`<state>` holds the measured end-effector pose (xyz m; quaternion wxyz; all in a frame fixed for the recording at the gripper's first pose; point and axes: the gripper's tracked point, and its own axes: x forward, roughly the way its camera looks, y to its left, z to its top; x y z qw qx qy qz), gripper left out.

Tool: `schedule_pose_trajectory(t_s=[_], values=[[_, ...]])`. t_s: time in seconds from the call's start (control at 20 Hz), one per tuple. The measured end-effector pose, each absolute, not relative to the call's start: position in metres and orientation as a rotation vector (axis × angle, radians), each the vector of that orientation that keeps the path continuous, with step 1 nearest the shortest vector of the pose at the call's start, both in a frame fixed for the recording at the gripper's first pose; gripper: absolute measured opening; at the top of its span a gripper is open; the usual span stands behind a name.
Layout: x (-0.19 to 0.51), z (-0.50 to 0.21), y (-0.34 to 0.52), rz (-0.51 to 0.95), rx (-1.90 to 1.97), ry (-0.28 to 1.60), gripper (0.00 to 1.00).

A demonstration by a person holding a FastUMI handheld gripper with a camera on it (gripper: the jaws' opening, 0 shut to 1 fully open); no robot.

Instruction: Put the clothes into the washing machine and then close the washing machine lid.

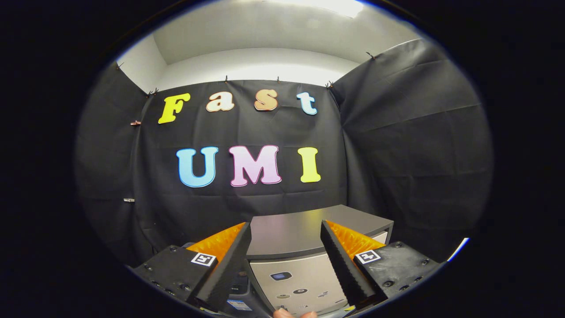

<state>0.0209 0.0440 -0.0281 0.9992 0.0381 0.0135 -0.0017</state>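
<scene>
Between fingers (286,247), toward 12 o'clock: washing machine (304,247), lid (300,229) down flat. Fingers spread wide, holding nothing (raised above machine, likely hovering clear of lid). Clothes unseen, probably inside; task looks near done.

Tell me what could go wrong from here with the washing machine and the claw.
1. The washing machine's lid looks shut and flat, just ahead of the open claw, which holds no clothes. Loading can't start until the lid is lifted.
2. The control panel sits between the fingers, so pushing forward could press a button by accident.
3. A fingertip of a person's hand shows below the panel and could get pinched if the claw dips.
</scene>
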Motion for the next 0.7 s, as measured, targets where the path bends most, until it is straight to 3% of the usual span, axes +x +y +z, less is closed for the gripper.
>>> schedule_pose_trajectory(t_s=[0.7], values=[[0.0186, -0.0289, 0.0485, 0.004, 0.070, 0.028, 0.99]])
